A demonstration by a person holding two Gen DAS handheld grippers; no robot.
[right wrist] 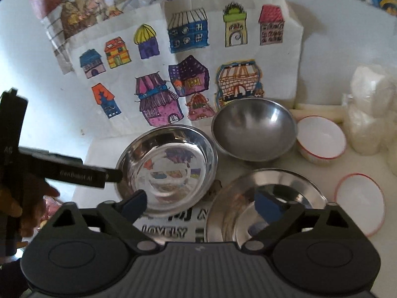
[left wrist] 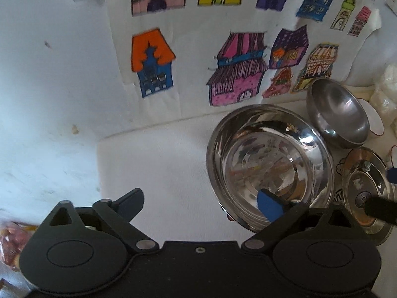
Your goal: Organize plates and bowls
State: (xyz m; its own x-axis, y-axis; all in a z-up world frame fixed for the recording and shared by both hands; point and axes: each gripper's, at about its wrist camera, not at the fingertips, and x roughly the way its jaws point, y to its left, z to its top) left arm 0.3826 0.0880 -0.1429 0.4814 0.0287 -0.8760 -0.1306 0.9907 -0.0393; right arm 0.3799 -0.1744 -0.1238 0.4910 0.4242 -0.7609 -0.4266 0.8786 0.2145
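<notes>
Left wrist view: the left tool (left wrist: 201,202) has its fingers spread wide, pinching nothing. Its right blue pad sits over the near rim of the shiny steel bowl (left wrist: 269,166), which stands on the white bench (left wrist: 161,154); whether the pad touches the rim I cannot tell. The left finger hangs over bare bench, well apart from that bowl. Behind the shiny steel bowl and to its right lies the dull steel bowl (left wrist: 338,113), tipped toward the camera. Just right of the shiny steel bowl is the steel plate (left wrist: 367,188), with the right tool's dark finger reaching over it. On the wall behind the shiny steel bowl hangs a drawing of coloured houses (left wrist: 223,49).

Right wrist view: the right tool (right wrist: 202,203) is likewise spread, holding nothing. Its right pad is above the steel plate (right wrist: 270,186); its left finger is at the near edge of the shiny steel bowl (right wrist: 166,168). The left tool (right wrist: 74,171) reaches to that bowl's left rim. Behind the shiny steel bowl and to its right stands the dull steel bowl (right wrist: 254,131), and just beside that a white bowl with a red rim (right wrist: 321,140). Farther right of the steel plate lies a white plate with a red rim (right wrist: 359,206).
</notes>
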